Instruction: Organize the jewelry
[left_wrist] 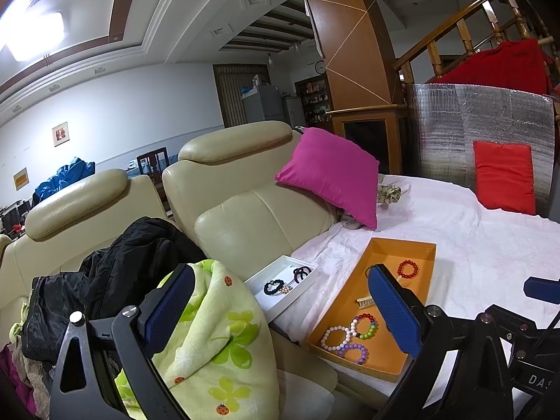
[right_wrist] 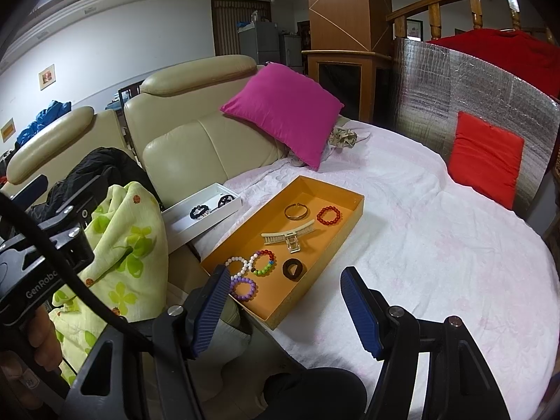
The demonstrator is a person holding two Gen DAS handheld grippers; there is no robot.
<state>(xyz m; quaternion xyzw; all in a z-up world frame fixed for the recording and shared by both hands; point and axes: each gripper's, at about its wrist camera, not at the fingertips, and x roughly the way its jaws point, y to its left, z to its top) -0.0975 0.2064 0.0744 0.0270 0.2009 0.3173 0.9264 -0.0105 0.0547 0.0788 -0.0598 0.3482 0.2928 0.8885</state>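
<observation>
An orange tray (right_wrist: 350,222) (left_wrist: 425,281) lies on the white bedspread. It holds a red bead bracelet (right_wrist: 328,215) (left_wrist: 407,268), a gold bangle (right_wrist: 296,211), a cream hair claw (right_wrist: 288,238), a dark brown ring (right_wrist: 294,269), and white (right_wrist: 237,268), multicolour (right_wrist: 264,262) and purple (right_wrist: 244,288) bead bracelets. A white box (right_wrist: 182,222) (left_wrist: 269,302) to its left holds a black bracelet (right_wrist: 198,212) (left_wrist: 274,287) and a black clip (right_wrist: 225,200). My left gripper (left_wrist: 283,311) is open and empty, held above and before both containers. My right gripper (right_wrist: 285,309) is open and empty, over the tray's near end.
A cream leather sofa (right_wrist: 182,147) stands left of the bed, with a green flowered blanket (right_wrist: 122,245) and a black jacket (left_wrist: 115,266) on it. A magenta pillow (right_wrist: 283,112) and a red pillow (right_wrist: 486,157) lie at the back. A silver foil panel (right_wrist: 472,80) stands behind.
</observation>
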